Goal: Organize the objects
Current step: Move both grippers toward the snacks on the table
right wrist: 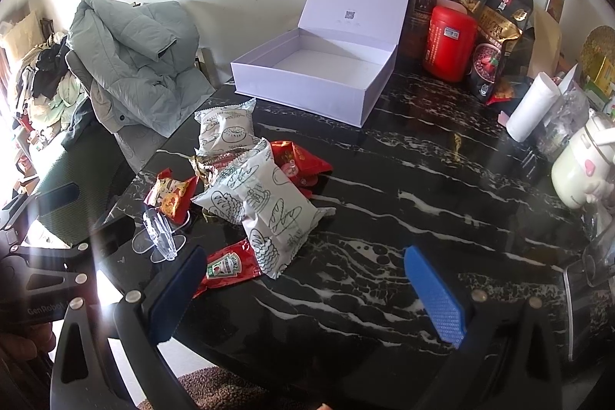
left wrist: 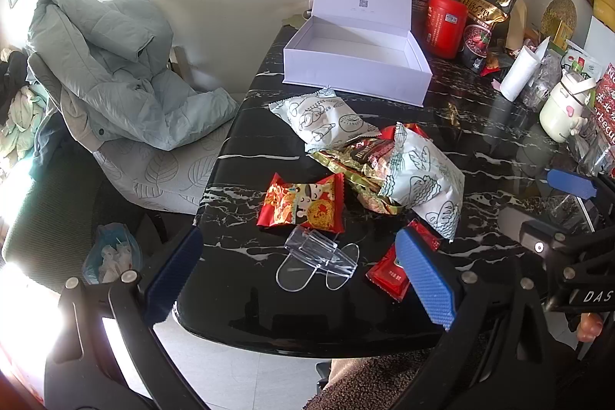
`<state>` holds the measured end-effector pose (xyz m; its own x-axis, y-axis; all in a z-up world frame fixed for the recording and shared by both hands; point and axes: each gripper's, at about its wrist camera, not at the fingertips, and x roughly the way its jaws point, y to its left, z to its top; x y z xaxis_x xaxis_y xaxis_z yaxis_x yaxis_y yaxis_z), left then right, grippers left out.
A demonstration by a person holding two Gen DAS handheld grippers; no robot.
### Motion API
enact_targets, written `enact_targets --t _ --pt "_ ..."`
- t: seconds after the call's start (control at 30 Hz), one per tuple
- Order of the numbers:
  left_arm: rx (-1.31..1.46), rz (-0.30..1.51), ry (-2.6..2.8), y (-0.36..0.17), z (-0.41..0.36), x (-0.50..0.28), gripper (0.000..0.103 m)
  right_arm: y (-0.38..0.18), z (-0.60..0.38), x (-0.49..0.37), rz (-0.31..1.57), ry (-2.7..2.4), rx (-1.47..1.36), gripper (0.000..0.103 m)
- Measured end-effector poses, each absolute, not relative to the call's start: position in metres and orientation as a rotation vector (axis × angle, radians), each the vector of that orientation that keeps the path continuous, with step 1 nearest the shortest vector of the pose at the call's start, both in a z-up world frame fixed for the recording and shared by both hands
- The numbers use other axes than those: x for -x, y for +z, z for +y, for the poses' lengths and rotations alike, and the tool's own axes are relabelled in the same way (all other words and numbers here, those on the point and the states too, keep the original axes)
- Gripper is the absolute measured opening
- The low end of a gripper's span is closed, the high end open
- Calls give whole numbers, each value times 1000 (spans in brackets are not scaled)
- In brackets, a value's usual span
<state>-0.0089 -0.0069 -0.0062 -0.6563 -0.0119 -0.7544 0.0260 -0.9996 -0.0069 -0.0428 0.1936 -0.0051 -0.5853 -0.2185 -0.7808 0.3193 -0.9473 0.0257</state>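
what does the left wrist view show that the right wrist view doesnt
Only the left wrist view: a bin with a blue liner on the floor beside the table, and the full front of the red cartoon snack packet.

Only the right wrist view: the ketchup sachet's label, readable in front of the left tool's pad.

Both: the open, empty white box, the two white bread packets, the clear plastic holder, the red canister, and both tools open, holding nothing.
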Motion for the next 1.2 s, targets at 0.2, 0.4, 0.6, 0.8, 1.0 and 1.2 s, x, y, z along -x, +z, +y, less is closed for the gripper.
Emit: enact_targets --t 0.2,0.4,0.6,0.8,1.0,1.2 --pt "-1304 32 -2831 -6 -6 10 101 -7 194 44 167 -2539 -1242 103" --pt "-1305 34 -2829 -6 -7 10 101 -7 193 45 167 -2534 -1245 103" --pt "-1312 36 -2825 -9 -8 10 101 -7 193 45 167 -2531 -1245 103" --pt "-1313 38 -2819 -9 -8 10 101 -8 193 44 166 -2529 -1246 103" --pt "-1319 31 -2815 -9 -8 10 101 -8 193 44 165 -2527 -1248 103" --pt "-1320 31 -2813 -9 -8 10 101 -9 194 44 159 -2522 -1252 103"
